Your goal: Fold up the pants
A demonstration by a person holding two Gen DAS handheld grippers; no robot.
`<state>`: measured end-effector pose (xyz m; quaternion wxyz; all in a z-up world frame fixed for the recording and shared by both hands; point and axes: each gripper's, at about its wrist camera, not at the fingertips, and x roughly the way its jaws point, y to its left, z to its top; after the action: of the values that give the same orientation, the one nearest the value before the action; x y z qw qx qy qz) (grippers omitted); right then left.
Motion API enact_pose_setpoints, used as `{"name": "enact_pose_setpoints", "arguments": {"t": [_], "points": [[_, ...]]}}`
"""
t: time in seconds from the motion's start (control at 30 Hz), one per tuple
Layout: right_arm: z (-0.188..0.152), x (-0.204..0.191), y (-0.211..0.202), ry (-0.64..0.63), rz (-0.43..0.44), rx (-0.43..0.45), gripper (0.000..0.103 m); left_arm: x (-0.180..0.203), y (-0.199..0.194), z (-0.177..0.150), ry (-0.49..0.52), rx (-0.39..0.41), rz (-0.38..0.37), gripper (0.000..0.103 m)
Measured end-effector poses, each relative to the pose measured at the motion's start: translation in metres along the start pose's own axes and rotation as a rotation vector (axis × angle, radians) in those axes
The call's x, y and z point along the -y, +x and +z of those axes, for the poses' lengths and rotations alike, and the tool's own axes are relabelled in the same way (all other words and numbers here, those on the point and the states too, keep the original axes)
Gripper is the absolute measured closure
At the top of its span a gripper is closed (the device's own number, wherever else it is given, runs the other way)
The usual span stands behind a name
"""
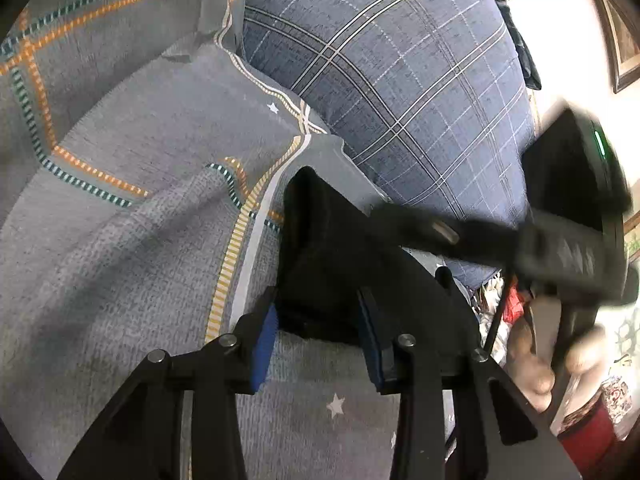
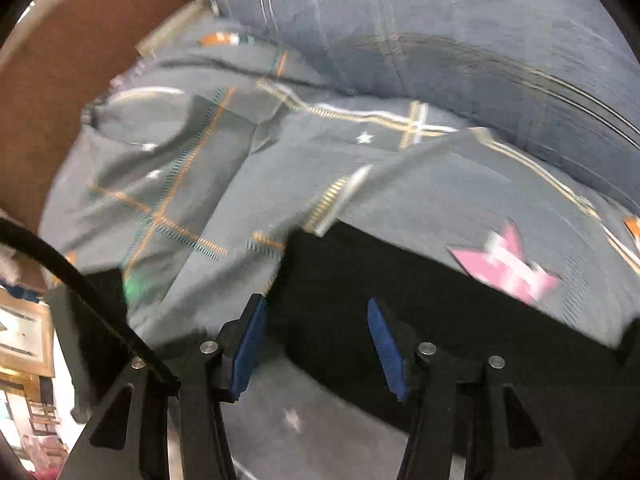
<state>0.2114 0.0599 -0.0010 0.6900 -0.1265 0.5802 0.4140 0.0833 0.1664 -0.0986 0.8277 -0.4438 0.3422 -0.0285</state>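
The black pants lie on a grey bedsheet with stars and striped lines. My left gripper is open, its blue-padded fingers straddling the near edge of the black cloth. The other gripper shows blurred at the right of the left wrist view, its tip over the pants. In the right wrist view the pants spread as a wide black sheet. My right gripper is open, its jaws on either side of the cloth's near left corner. The right view is motion-blurred.
A blue plaid pillow lies behind the pants and also shows in the right wrist view. A brown headboard stands at the left. A pink star is printed on the sheet. Room clutter lies off the bed's right edge.
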Motion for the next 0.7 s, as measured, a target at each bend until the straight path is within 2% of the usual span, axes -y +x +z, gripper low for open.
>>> {"name": "enact_pose_setpoints", "arguments": {"t": [0.07,0.13,0.23,0.3,0.37,0.4,0.5,0.57,0.7], "points": [[0.017,-0.012,0.022,-0.011,-0.052,-0.067,0.046,-0.002,0.001,0.002,-0.023,0.001,-0.025,0.067],[0.028,-0.023,0.044,-0.041,-0.141,-0.129,0.046,-0.002,0.003,0.005,-0.028,0.002,-0.032,0.068],[0.033,-0.034,0.071,-0.115,-0.276,-0.213,0.046,0.001,0.008,0.006,-0.012,-0.006,0.002,0.080],[0.034,-0.043,0.077,-0.159,-0.336,-0.227,0.046,0.002,0.010,0.008,-0.021,0.003,0.000,0.080],[0.031,-0.050,0.079,-0.199,-0.406,-0.238,0.061,0.003,0.011,0.008,-0.026,0.009,0.002,0.079],[0.030,-0.051,0.079,-0.214,-0.422,-0.235,0.071,0.005,0.011,0.009,-0.025,0.017,0.007,0.079],[0.024,-0.049,0.071,-0.210,-0.415,-0.214,0.088,0.011,0.012,0.005,0.009,0.029,0.027,0.076],[0.019,-0.046,0.063,-0.205,-0.401,-0.194,0.091,0.020,0.015,0.004,0.050,0.014,0.042,0.087],[0.010,-0.043,0.038,-0.202,-0.380,-0.145,0.093,0.031,0.010,0.005,0.039,0.020,0.040,0.087]]}}
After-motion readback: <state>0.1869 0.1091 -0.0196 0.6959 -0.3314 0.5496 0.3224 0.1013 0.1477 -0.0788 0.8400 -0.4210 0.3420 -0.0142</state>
